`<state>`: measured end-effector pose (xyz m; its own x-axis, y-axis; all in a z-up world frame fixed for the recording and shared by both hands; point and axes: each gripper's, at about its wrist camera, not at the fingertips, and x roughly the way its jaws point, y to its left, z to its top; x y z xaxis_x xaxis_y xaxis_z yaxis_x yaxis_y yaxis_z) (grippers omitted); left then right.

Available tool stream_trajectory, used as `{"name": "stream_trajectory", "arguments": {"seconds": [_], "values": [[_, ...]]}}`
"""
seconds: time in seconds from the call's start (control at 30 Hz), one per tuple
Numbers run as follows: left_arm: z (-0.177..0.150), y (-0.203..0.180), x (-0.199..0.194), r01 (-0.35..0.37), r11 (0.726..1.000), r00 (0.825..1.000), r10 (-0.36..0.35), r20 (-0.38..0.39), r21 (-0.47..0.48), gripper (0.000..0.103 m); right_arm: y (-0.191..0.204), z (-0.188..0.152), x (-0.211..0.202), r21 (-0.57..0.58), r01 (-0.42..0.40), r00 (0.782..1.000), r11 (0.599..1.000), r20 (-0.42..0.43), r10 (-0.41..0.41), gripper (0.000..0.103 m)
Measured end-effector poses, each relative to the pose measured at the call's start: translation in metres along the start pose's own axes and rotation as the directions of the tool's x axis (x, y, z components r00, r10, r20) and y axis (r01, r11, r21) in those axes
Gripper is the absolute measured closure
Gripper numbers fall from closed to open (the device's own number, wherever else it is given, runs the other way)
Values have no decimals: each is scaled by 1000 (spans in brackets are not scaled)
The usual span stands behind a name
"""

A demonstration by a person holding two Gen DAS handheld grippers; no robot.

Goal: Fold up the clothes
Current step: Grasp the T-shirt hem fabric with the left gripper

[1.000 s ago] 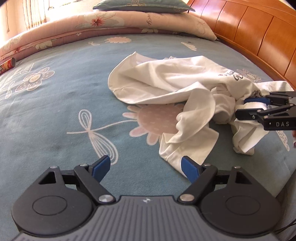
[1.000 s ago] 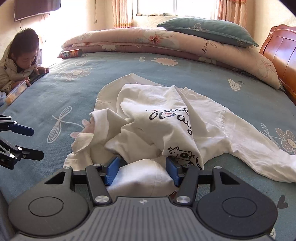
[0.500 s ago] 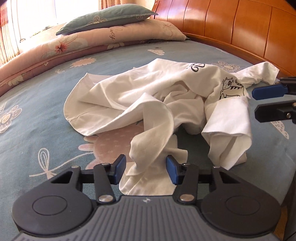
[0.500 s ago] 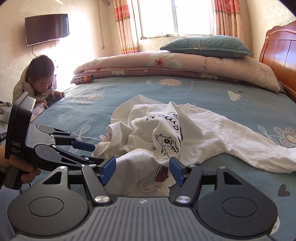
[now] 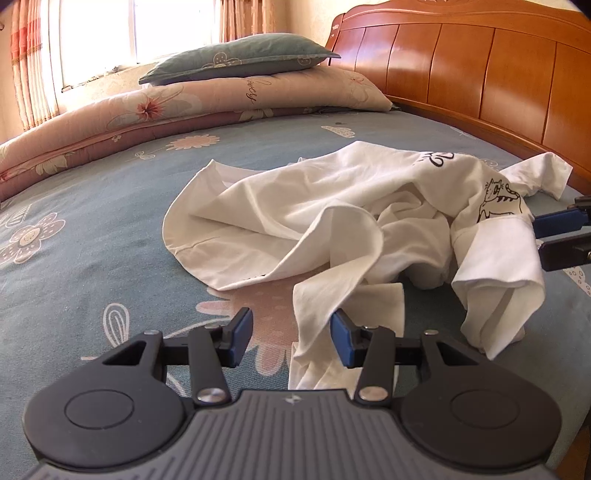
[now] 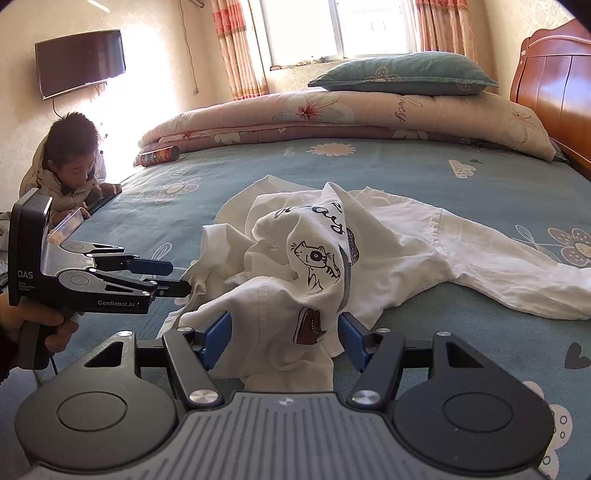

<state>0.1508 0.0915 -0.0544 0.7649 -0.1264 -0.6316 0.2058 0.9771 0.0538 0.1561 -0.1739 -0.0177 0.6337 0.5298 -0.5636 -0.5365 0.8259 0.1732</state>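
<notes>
Sunlit through a curtained window point(image 6: 373, 29), the bedroom holds a bed point(image 5: 92, 266) covered in a blue-green sheet with floral prints, on which we work. Along its far side lies a rolled pink floral quilt point(image 6: 332, 114) with a teal pillow point(image 6: 406, 74) on top; a wooden headboard point(image 5: 480, 74) runs along the right. A cylindrical snack can point(image 6: 160, 156) lies on the sheet beside the quilt's end. A flat television point(image 6: 79, 62) hangs on the left wall, and a person point(image 6: 70, 170) leans on the bed's far left edge.

The white T-shirt point(image 5: 314, 206) lies crumpled near the bed's near edge, printed with a cat drawing and black lettering. One sleeve extends flat to the right in the right wrist view; the remaining fabric is bunched in folds.

Our left gripper point(image 5: 291, 336) is partly open. A hanging fold of the shirt lies against its right pad; its left pad point(image 5: 240, 334) stands clear of the cloth over bare sheet. Our left hand point(image 6: 40, 325) shows at the gripper's handle in the right wrist view.

Our right gripper point(image 6: 282, 338) is open wide, with a bunched, raised part of the shirt between its pads. We cannot tell whether the pads press the fabric; a gap shows at the right pad point(image 6: 349, 339).

Nothing stands between either gripper and the shirt.
</notes>
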Motion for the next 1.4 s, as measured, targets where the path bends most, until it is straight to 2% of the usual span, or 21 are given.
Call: {"name": "stream_trajectory", "arguments": {"seconds": [0.17,0.27,0.37,0.43,0.47,0.5,0.6,0.8,0.93,1.0,1.07,1.1,1.17,1.2,1.3,1.4], "values": [[-9,7,7,-6,1000,999,6,-50,-2,57,-2,-4,8,14,0,1000,1000,-28,0,35],[-6,2,12,17,999,1000,-16,-24,30,57,1,-5,11,9,-3,999,1000,-36,3,35],[0,1,19,90,996,996,-90,21,8,60,4,-5,12,4,-9,999,1000,-39,9,35],[0,3,24,135,990,991,-134,23,-32,74,6,-5,11,-1,-6,999,1000,-39,6,35],[1,4,26,153,987,988,-152,20,-56,89,6,-5,10,-3,-6,999,1000,-38,6,35],[0,5,25,165,983,986,-164,21,-83,96,5,-5,9,-4,-7,999,1000,-36,6,35],[0,10,15,168,976,986,-165,33,-137,100,3,-5,6,3,-2,1000,1000,-29,2,35],[7,44,-18,72,971,997,-69,23,-227,103,1,-4,3,14,2,1000,1000,-17,-1,35],[15,81,-46,-19,960,999,30,32,-280,103,3,-3,-2,12,-2,1000,1000,-7,3,35],[16,100,-56,-32,951,999,41,21,-308,103,3,-4,-2,15,-2,1000,1000,-7,2,35],[15,106,-62,14,951,999,-4,33,-308,99,3,-6,-3,18,-2,1000,1000,-6,2,35],[14,103,-62,52,955,998,-43,36,-292,85,4,-6,-3,20,-2,1000,1000,-8,3,35],[11,91,-58,98,966,995,-92,37,-241,67,5,-8,-3,20,-1,1000,1000,-16,2,35],[10,84,-53,112,970,994,-108,30,-216,64,5,-8,-3,19,2,1000,1000,-19,-2,35],[8,64,-33,144,975,989,-149,-15,-172,64,7,-9,-6,14,9,1000,1000,-21,-9,35],[8,56,-11,171,970,983,-179,-31,-175,64,6,-9,-9,9,21,1000,1000,-18,-21,35]]}}
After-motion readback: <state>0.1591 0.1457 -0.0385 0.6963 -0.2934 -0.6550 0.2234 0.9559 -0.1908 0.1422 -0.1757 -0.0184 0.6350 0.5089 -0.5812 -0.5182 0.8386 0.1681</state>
